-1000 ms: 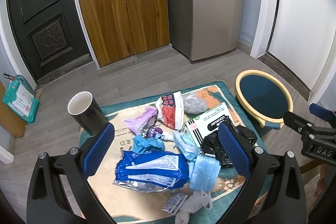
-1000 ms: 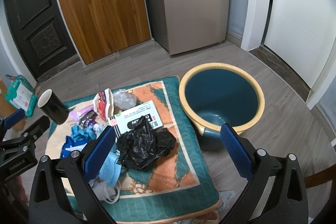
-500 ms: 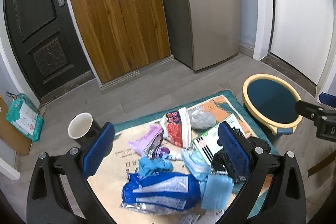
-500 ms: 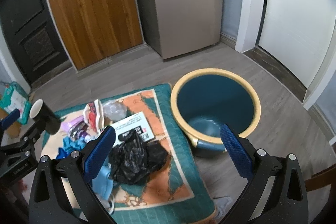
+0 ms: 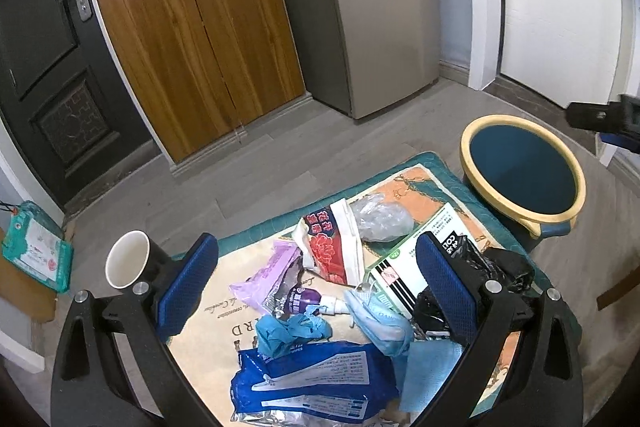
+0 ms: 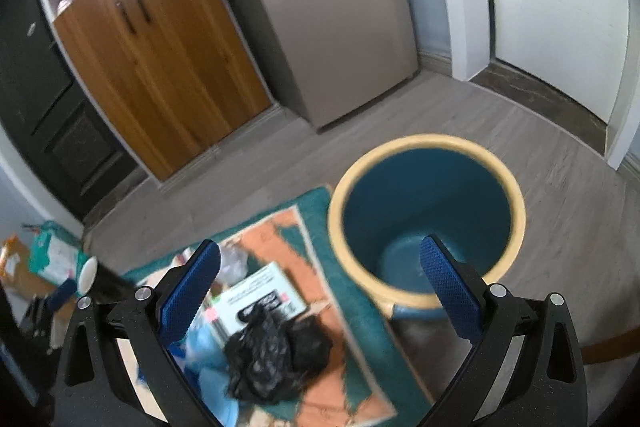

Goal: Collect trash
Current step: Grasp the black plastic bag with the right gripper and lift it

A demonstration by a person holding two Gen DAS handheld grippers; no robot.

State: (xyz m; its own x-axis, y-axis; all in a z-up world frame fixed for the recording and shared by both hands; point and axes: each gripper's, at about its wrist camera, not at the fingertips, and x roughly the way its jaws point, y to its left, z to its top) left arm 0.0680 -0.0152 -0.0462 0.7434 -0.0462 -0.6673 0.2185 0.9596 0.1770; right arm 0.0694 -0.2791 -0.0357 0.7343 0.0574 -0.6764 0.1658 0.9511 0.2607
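— Now, how are the two grippers seen?

— The left gripper (image 5: pixel 316 283) is held with its blue pads wide apart above the litter, and nothing is caught between them. The right gripper (image 6: pixel 320 279) is likewise spread and empty, poised over the near rim of the blue bin (image 6: pixel 428 215); its view is blurred.

— And where is the trash found?

— It is heaped on a patterned mat (image 5: pixel 420 179) laid on the grey floor. Nearest the left camera a blue foil wrapper (image 5: pixel 312 383) is seen, with a crumpled blue glove (image 5: pixel 290 331) just behind it and a face mask (image 5: pixel 384 319) to its right. Farther back a purple wrapper (image 5: pixel 264 273), a red and white packet (image 5: pixel 334 243) and a clear plastic bag (image 5: pixel 380 217) are spread out. A white box with black print (image 5: pixel 424 251) is partly covered by a black plastic bag (image 6: pixel 276 355).

— What else is noted?

— A black paper cup (image 5: pixel 132 259) is stood at the mat's left edge. The bin, yellow-rimmed, is placed just beside the mat's right edge, and nothing is visible inside it.
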